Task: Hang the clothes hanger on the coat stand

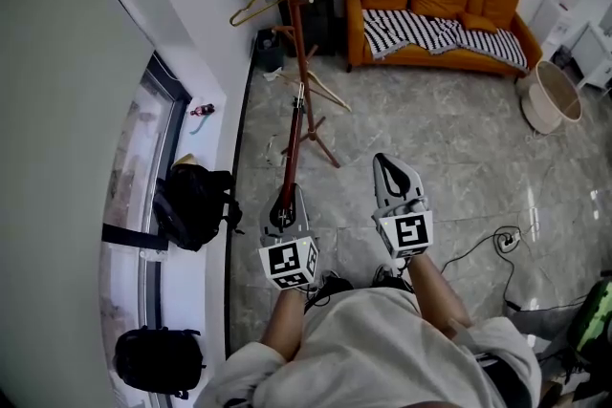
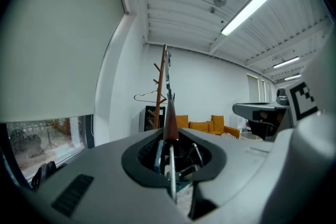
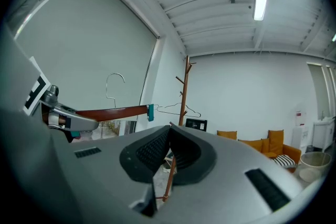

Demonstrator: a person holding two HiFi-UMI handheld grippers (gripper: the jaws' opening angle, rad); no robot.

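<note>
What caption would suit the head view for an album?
Left gripper grips a reddish-brown wooden clothes hanger before the brown wooden coat stand; right gripper shut, empty.

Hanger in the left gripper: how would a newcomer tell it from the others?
Start at the coat stand by the wall, left of the sofa. Just before it, the left gripper is shut on the hanger. It is a dark red-brown wooden bar, while the stand's upper hanger and lower hanger are thin and pale.
</note>
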